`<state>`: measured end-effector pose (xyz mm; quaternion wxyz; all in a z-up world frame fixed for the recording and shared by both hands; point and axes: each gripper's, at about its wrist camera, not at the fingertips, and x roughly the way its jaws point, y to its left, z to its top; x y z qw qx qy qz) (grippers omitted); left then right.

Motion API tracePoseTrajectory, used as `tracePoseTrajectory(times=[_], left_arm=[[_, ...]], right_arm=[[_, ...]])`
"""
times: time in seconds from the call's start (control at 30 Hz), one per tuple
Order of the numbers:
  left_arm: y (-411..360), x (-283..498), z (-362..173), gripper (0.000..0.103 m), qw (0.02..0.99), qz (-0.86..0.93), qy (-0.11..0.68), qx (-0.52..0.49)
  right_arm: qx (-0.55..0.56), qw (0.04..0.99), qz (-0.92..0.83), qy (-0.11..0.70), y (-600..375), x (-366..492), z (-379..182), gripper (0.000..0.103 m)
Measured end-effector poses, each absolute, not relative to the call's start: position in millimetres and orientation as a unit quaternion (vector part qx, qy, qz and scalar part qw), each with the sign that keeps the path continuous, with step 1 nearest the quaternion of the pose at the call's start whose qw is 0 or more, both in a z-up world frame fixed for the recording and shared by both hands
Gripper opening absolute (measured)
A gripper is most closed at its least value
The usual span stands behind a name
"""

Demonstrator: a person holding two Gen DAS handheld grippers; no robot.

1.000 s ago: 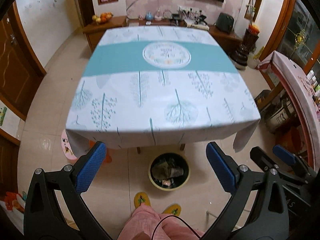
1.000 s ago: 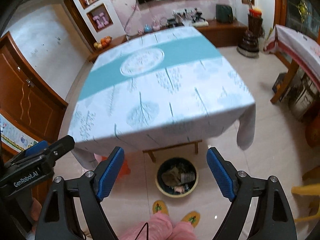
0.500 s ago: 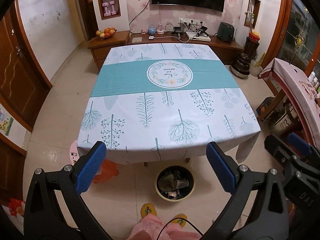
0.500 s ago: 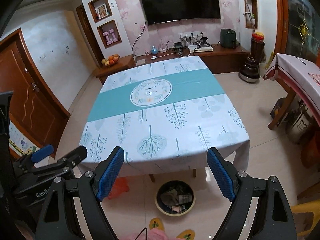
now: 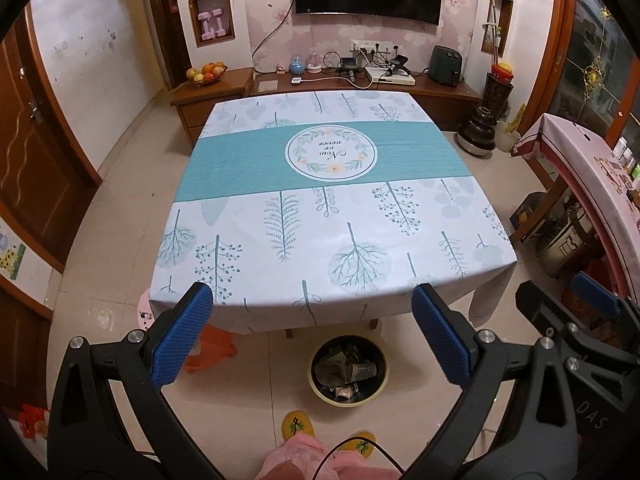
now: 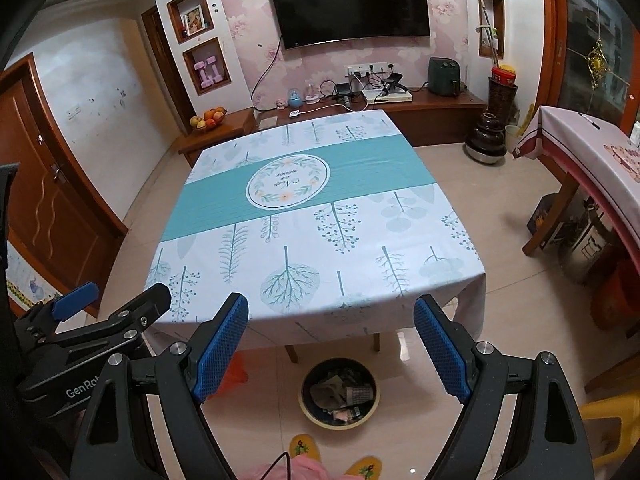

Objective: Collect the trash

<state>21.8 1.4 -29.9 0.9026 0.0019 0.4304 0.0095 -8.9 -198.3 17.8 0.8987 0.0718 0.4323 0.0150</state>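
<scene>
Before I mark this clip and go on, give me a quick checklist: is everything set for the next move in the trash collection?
1. Left gripper open and holding nothing: ok.
2. Right gripper open and holding nothing: ok.
3. Round yellow-rimmed trash bin on the floor at the table's near edge, in reach: ok.
4. Bin has room left: cannot tell; crumpled paper already lies inside.
5. Trash to pick up on the teal-banded leaf-print tablecloth: not ok, none visible.
6. Trash under the table: cannot tell, hidden by the cloth.
</scene>
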Motion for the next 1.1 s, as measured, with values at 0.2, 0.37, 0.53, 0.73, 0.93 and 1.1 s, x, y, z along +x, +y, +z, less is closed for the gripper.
tracePoseTrajectory(times=[0.2, 0.37, 0.53, 0.73, 0.93, 1.1], left_arm=[[1, 25, -33, 0.098, 0.9, 0.004, 0.437, -0.002], [2, 27, -34, 0.098, 0.901, 0.006, 0.434, -0.002], [4, 28, -35, 0.098, 0.901, 0.007, 0.434, -0.002], [4, 28, -36, 0.098, 0.9, 0.008, 0.435, -0.003], [5, 27, -38, 0.098, 0.9, 0.009, 0.436, -0.004], [6, 22, -41, 0.098, 0.898, 0.011, 0.439, -0.007]], right_arm=[[0.072, 0.9, 0.012, 0.43, -199, -7, 17, 0.086], [0.072, 0.9, 0.013, 0.43, -199, -7, 17, 0.086], [0.071, 0.9, 0.014, 0.43, -197, -5, 16, 0.086], [0.07, 0.9, 0.013, 0.43, -197, -5, 17, 0.086], [0.072, 0.9, 0.013, 0.43, -196, -5, 17, 0.086], [0.071, 0.9, 0.013, 0.43, -195, -5, 17, 0.086]])
